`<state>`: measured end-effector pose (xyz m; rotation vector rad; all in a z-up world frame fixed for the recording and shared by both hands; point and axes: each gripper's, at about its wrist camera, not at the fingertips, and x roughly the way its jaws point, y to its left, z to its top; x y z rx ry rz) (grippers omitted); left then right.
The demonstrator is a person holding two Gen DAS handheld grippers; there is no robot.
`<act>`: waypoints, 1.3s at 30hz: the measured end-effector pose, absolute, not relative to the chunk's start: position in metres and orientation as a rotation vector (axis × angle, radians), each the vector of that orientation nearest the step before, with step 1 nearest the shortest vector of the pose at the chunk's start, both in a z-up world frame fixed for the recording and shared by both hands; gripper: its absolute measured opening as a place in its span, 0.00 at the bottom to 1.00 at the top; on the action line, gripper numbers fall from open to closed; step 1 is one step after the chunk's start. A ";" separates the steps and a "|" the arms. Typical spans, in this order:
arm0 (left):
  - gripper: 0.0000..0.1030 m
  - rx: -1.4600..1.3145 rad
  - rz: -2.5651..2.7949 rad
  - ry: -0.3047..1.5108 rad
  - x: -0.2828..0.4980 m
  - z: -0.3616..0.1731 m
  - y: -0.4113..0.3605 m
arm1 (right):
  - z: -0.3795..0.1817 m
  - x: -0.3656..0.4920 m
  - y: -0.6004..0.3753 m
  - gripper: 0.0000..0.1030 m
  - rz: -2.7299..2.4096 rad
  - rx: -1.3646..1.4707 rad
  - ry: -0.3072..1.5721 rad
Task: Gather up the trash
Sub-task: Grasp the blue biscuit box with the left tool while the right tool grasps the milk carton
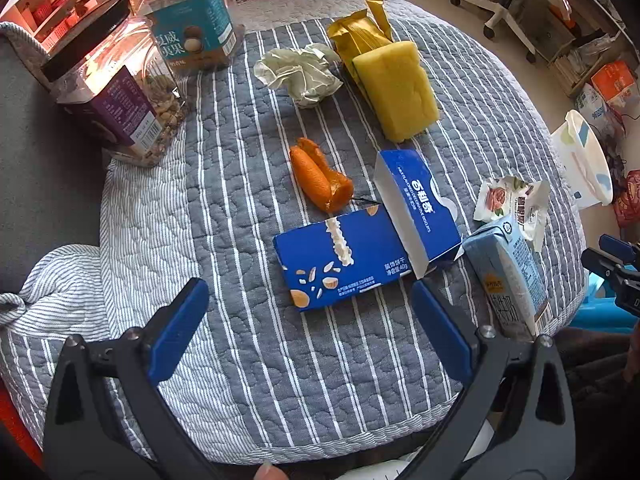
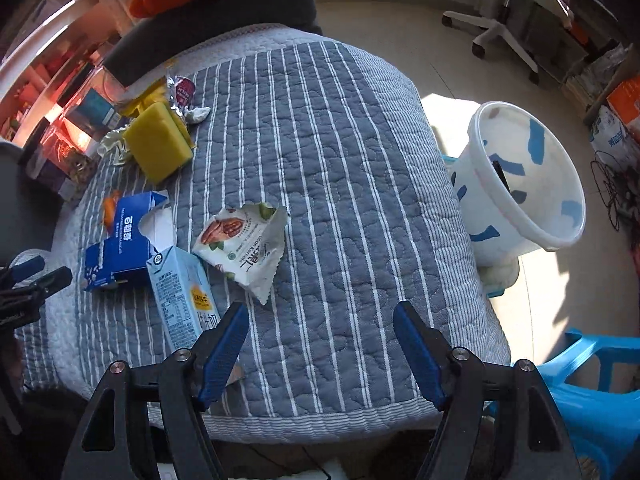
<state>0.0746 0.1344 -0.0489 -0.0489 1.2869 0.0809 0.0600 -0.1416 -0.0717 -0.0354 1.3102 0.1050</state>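
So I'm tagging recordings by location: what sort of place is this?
Probably a lived-in room at home: a quilted striped cover strewn with snack trash, nut jars, a rolling office chair and a wastebasket on the floor.

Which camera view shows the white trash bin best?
The right wrist view: the white trash bin shows its whole open mouth and inside, beside the table. The left wrist view catches only part of it at the right edge.

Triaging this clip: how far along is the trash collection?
Barely begun, if at all. Done: nothing visible; the bin shows only one dark item. In hand: nothing; left hand-held gripper and right hand-held gripper are open. Left: biscuit box, milk carton, nut wrapper, orange peel, crumpled paper.
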 end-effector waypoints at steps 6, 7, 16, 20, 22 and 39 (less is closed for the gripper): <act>0.98 -0.054 0.120 1.308 0.069 -0.056 0.145 | -0.092 0.046 -0.099 0.74 0.192 -0.117 1.363; 0.98 -0.055 0.124 1.312 0.069 -0.056 0.146 | -0.095 0.044 -0.094 0.74 0.205 -0.119 1.373; 0.98 -0.034 0.125 1.337 0.067 -0.064 0.146 | -0.111 0.047 -0.064 0.73 0.256 -0.131 1.391; 0.98 -0.021 0.116 1.339 0.070 -0.065 0.142 | -0.118 0.050 -0.057 0.63 0.272 -0.126 1.417; 0.98 -0.021 0.114 1.338 0.071 -0.065 0.140 | -0.120 0.051 -0.052 0.56 0.299 -0.130 1.425; 0.96 -0.154 0.047 1.302 0.090 -0.064 0.108 | -0.083 0.064 -0.124 0.37 0.179 -0.042 1.321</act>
